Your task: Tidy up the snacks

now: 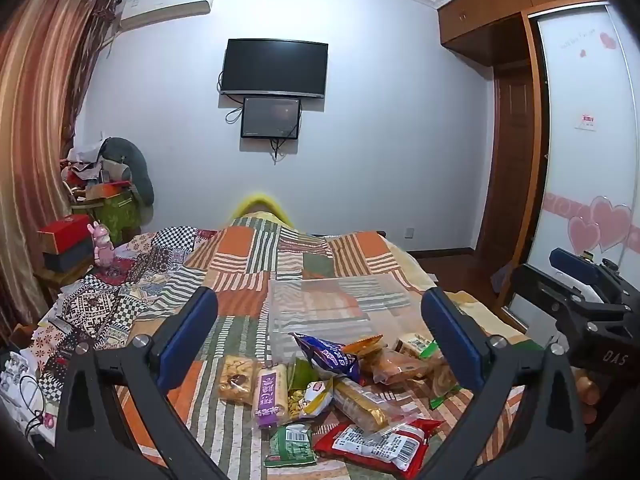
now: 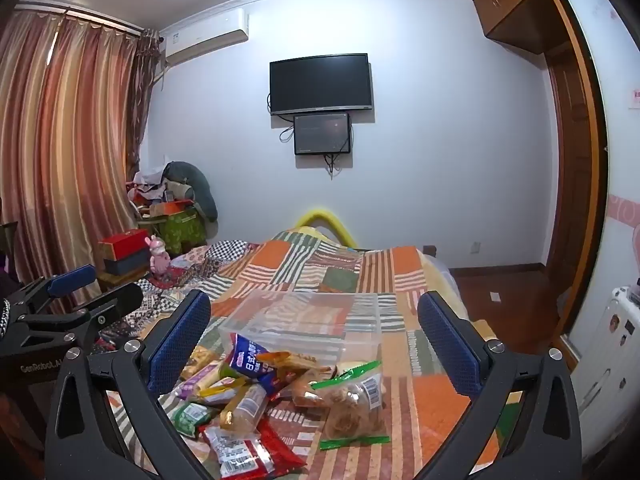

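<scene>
Both grippers hover above the bed, nothing held. Left black gripper w/ blue pads (image 1: 320, 332) has jaws wide apart and empty; right black gripper w/ blue pads (image 2: 314, 332) same, spread wide and empty.

Task stuff: loose pile of wrapped snacks (image 1: 340, 392) sits lower centre of both views on the orange/green striped patchwork quilt (image 1: 248, 248). Pile incl. blue-purple foil snack bag (image 2: 250, 360), red packet w/ white barcode label (image 1: 376, 440), green small packet (image 1: 290, 446), clear bag w/ green seal holding brown pieces (image 2: 354, 400), purple-label wrapped bar (image 1: 270, 392).

Container: clear plastic rectangular bin (image 2: 304, 320), just behind pile, mid-frame. Looks empty; blue bag leans on its near wall, can't tell if any corner is over the rim. No lid visible.

Risks (my guess):
- packets overlap, so a pinch may grab two or drag neighbours off the pile
- slick foil could slip from the pads
- soft quilt gives way, so pressing down may bury thin packets
- bin is light and transparent, so a nudge could slide or tip it on the bedding
- clear bag's contents look brittle, so a hard squeeze may crush them
- grippers are close side by side, so they could collide over the pile
</scene>
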